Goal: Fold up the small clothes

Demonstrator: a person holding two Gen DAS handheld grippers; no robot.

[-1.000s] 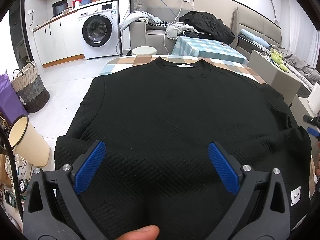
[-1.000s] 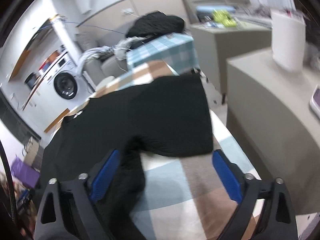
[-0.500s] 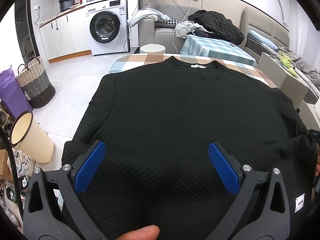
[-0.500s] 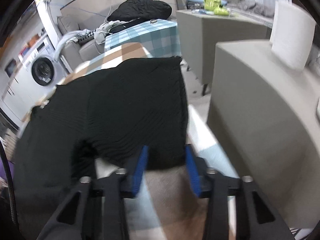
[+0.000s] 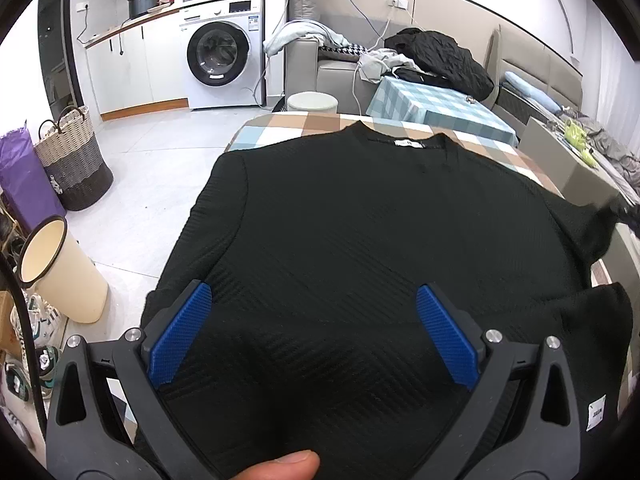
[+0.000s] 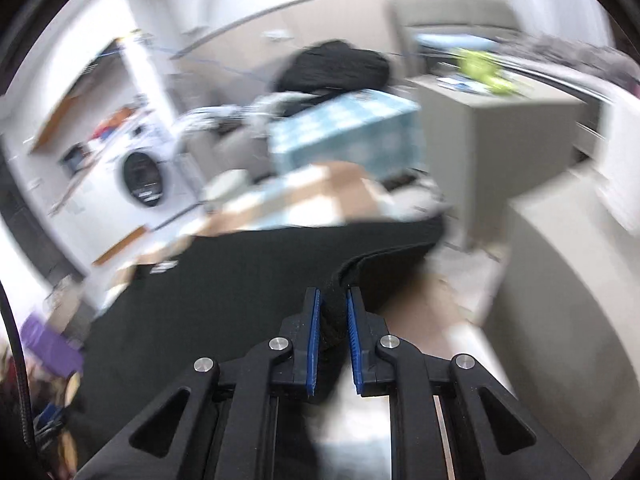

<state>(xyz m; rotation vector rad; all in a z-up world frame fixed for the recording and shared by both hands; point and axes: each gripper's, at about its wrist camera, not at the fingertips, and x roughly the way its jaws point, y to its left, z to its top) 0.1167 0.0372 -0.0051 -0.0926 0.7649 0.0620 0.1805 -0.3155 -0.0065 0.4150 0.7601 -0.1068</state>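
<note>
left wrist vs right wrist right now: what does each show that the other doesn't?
Left wrist only: the open left gripper hovering above the black top, the neck label, a woven basket and a cream bin.

Right wrist only: the right gripper, jaws just closed on the sleeve edge, which is lifted.

Both: the top, the checked table cover, the washing machine.

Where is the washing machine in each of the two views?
Left wrist view: washing machine at upper left, behind the black sweater.
Right wrist view: washing machine at middle left, blurred.
Shared landmark: the blue checked cloth, to its right in both.
</note>
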